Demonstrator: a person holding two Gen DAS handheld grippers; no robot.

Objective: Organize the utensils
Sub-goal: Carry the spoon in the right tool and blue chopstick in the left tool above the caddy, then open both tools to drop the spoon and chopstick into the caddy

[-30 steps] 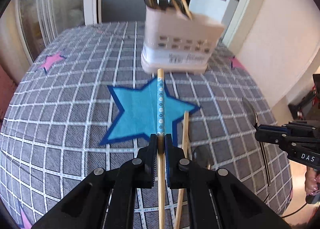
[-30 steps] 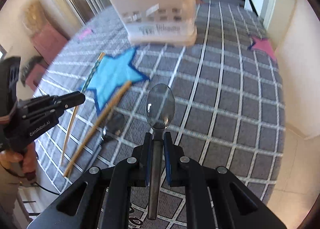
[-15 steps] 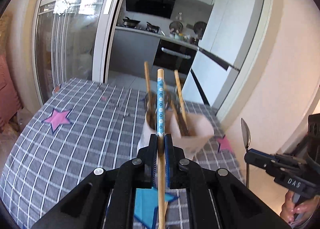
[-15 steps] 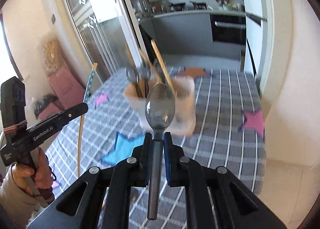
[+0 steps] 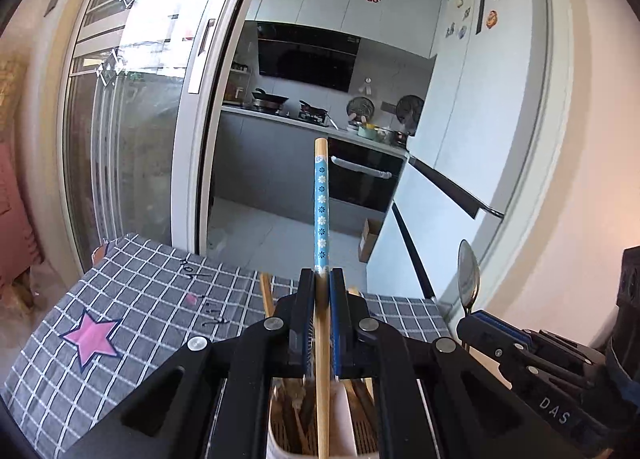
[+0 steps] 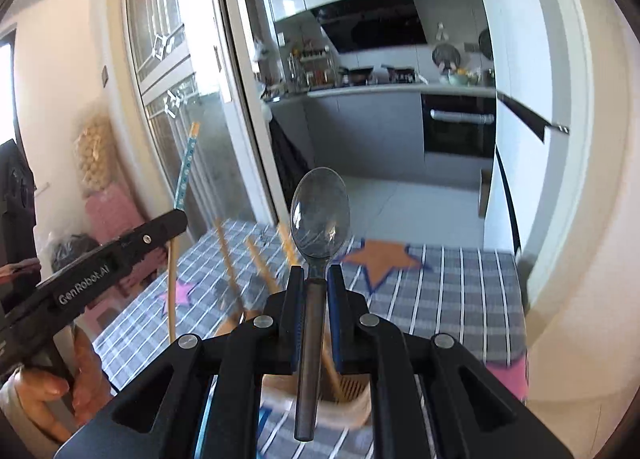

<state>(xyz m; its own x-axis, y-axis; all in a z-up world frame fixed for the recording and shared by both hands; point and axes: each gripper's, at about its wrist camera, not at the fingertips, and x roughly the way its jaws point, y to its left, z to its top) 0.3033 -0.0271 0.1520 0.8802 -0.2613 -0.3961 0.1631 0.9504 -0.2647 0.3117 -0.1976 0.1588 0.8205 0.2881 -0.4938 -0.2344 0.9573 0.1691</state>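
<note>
the left gripper (image 5: 321,291) is clamped on a wooden chopstick (image 5: 321,211) with a blue floral-printed upper band; the stick runs upright between the pads, its tip above the fingers and its lower length passing down in front of the utensil holder (image 5: 276,441). the right gripper (image 6: 315,287) is clamped on the handle of a metal spoon (image 6: 319,215), bowl upward and facing the camera, handle end hanging below the pads. both tools are held above the table, tilted slightly downward, side by side. in the right wrist view the left gripper appears at the left edge, gripped by a hand (image 6: 48,391) from below. the beige utensil holder sits directly beneath both grippers on the grey checked tablecloth (image 5: 140,299) with star patches; it already contains several wooden chopsticks (image 6: 230,263) leaning out of its top. beyond the table are a sliding glass door (image 5: 132,131) and a kitchen with a range hood (image 5: 308,55).
</note>
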